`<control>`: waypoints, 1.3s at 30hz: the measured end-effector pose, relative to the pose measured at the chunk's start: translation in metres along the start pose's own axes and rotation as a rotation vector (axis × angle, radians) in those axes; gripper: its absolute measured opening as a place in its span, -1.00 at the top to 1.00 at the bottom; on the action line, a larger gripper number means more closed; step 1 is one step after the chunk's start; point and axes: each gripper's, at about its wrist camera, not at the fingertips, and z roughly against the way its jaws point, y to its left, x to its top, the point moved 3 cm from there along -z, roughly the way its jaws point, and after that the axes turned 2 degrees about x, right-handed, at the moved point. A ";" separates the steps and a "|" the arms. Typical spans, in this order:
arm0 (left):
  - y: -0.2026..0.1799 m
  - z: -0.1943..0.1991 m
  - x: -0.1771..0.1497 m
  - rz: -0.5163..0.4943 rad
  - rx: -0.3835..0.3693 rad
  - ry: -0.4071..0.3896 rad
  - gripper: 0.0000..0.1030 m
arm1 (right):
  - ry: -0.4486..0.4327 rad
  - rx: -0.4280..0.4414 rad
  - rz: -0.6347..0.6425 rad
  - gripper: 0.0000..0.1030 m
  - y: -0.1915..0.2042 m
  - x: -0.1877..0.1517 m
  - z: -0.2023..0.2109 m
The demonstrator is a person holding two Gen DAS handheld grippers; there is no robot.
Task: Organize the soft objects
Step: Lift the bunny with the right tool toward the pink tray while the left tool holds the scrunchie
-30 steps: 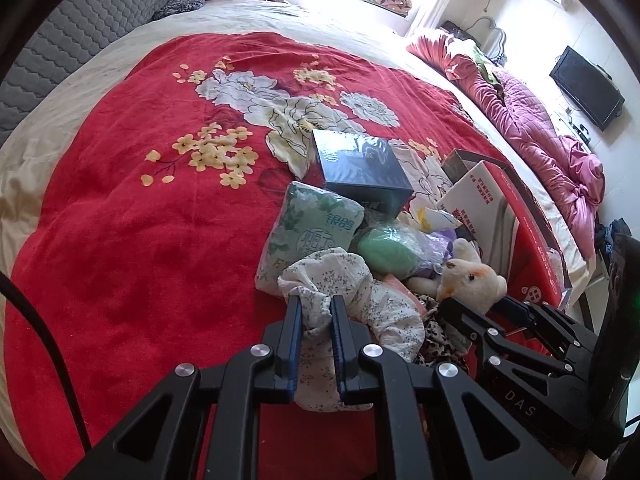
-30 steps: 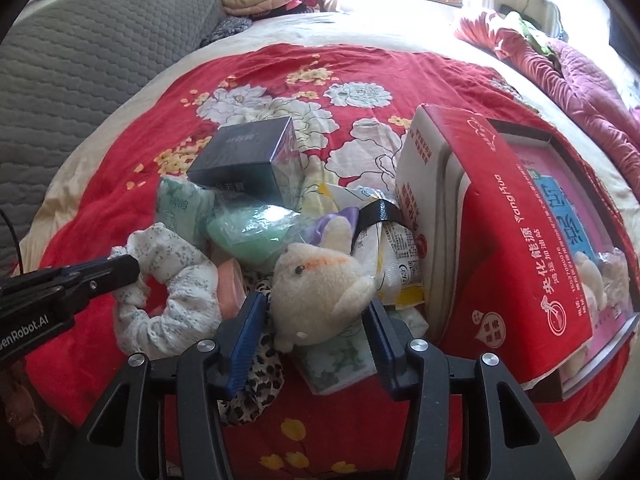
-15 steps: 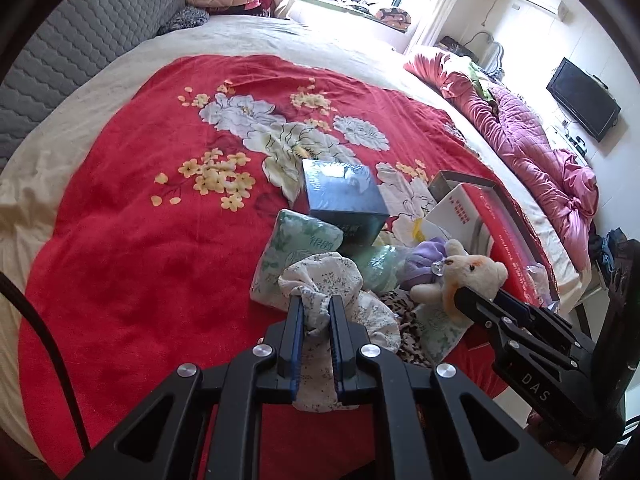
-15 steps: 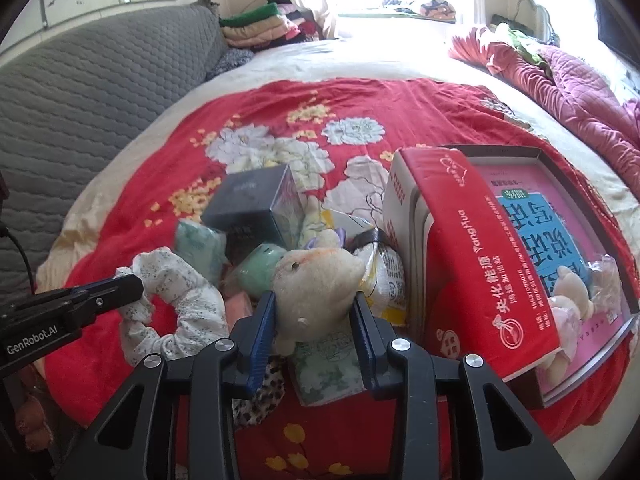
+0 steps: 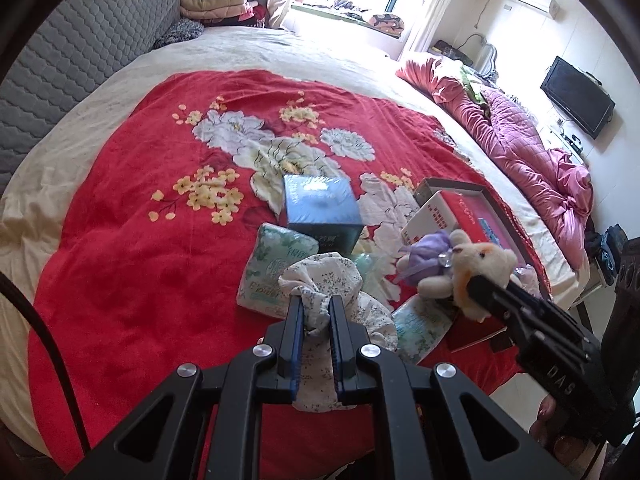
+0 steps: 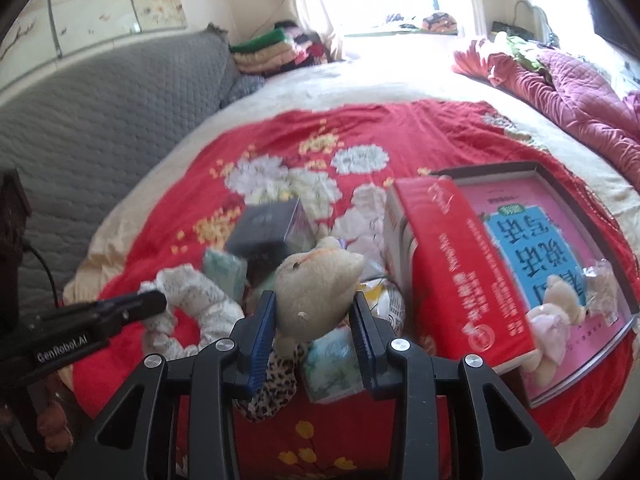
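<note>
My left gripper is clamped tight on a fold of the white floral scrunchie, and my right gripper squeezes the cream plush toy between its blue pads, jaws about a third apart. A second ago both soft things lay in the heap on the red floral blanket; now each has come up off it, the scrunchie dangling from my left jaws, the plush clear above the packets. My right jaws stood wider then, flanking the toy; they have since narrowed onto it and held.

The left camera shows the plush from the side, with its purple body behind the head, and the blue box sharp above the green tissue pack. It also shows a dark screen on the far wall.

The right camera gives what that one hides: the scrunchie's full ring hanging from my left finger, the leopard-print scrunchie under my jaws, and the red carton leaning on an open tray where a second small plush lies.
</note>
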 end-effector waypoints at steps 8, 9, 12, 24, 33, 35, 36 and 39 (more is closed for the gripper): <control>-0.018 0.013 0.011 -0.016 -0.005 -0.031 0.76 | -0.073 0.025 -0.035 0.28 -0.010 0.017 0.020; -0.020 0.014 0.012 -0.018 -0.006 -0.033 0.76 | -0.078 0.027 -0.035 0.28 -0.011 0.019 0.021; -0.025 0.013 0.013 -0.019 -0.013 -0.028 0.76 | -0.092 0.022 -0.042 0.29 -0.016 0.026 0.023; -0.024 0.008 0.010 -0.014 -0.009 -0.015 0.76 | -0.029 0.053 0.020 0.30 -0.002 0.019 -0.002; -0.020 0.001 0.008 -0.014 -0.018 0.000 0.76 | 0.042 0.054 0.096 0.26 0.011 -0.006 -0.037; -0.019 0.000 0.007 -0.012 -0.021 0.002 0.76 | 0.058 0.050 0.120 0.26 0.015 -0.007 -0.041; -0.018 0.000 0.007 -0.010 -0.021 0.001 0.76 | 0.063 0.041 0.135 0.25 0.019 -0.008 -0.043; -0.014 0.001 0.007 -0.002 -0.023 -0.001 0.76 | 0.056 0.015 0.181 0.24 0.027 -0.008 -0.047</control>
